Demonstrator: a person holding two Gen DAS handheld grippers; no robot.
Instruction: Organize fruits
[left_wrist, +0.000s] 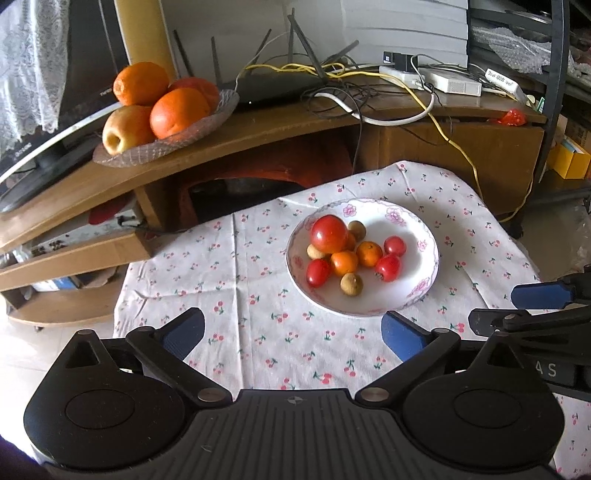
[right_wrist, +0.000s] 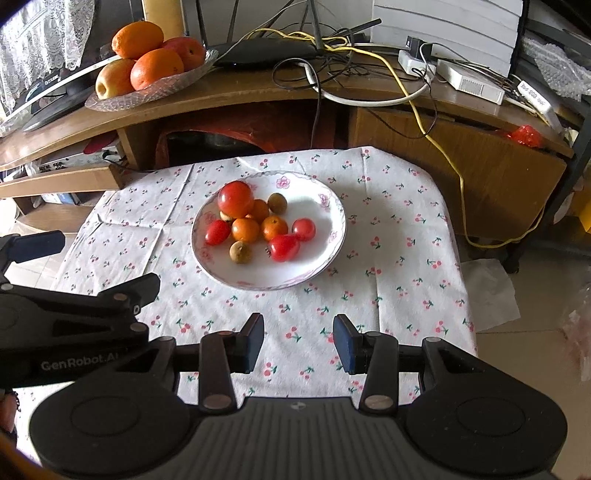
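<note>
Fruit (right_wrist: 258, 225) piled on plate (right_wrist: 334, 206), centre of cloth (right_wrist: 399, 236), ahead of both grippers. Right gripper (right_wrist: 298, 345) spread, holding nothing, squarely facing plate (likely nearer). Left gripper (left_wrist: 293, 334) spread wide, holding nothing, plate ahead-right.

Bright, soft daylight fills both views, throwing faint shadows inside the white flower-rimmed porcelain plate (left_wrist: 424, 236) (fruit stays sharp). Fisheye bending curves the brown wooden shelf (right_wrist: 258, 96); corners darken.
</note>
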